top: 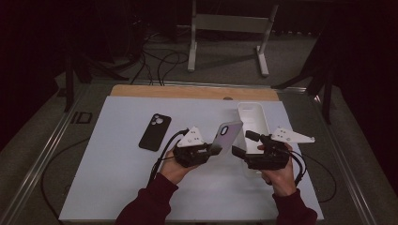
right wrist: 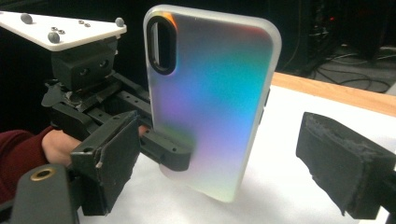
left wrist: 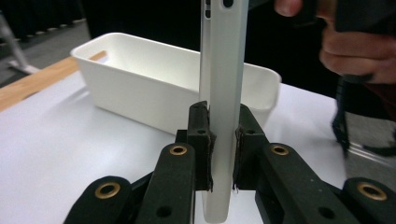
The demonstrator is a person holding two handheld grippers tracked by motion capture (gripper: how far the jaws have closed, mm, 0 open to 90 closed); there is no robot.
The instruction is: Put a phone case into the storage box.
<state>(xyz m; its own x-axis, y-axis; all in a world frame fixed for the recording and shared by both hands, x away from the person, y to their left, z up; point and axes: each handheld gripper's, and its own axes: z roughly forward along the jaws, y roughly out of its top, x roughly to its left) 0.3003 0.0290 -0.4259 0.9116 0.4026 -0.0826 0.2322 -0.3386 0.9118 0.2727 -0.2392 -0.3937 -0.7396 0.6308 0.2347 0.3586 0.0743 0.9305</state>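
Iridescent phone case [right wrist: 212,100] clamped upright in left tool [top: 212,150] above white surface [top: 117,159], presumably for handover. Right tool [top: 240,144] spread apart, straddling without touching.

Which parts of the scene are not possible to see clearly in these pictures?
- Iridescent phone case: in the left gripper view, its top runs off the upper edge.
- White bin: in the high view, the right gripper and hand hide its near end; its floor is unclear.
- Black phone case: high view, too small and dark for detail.
- Left gripper: its pads hide the clamped edge.
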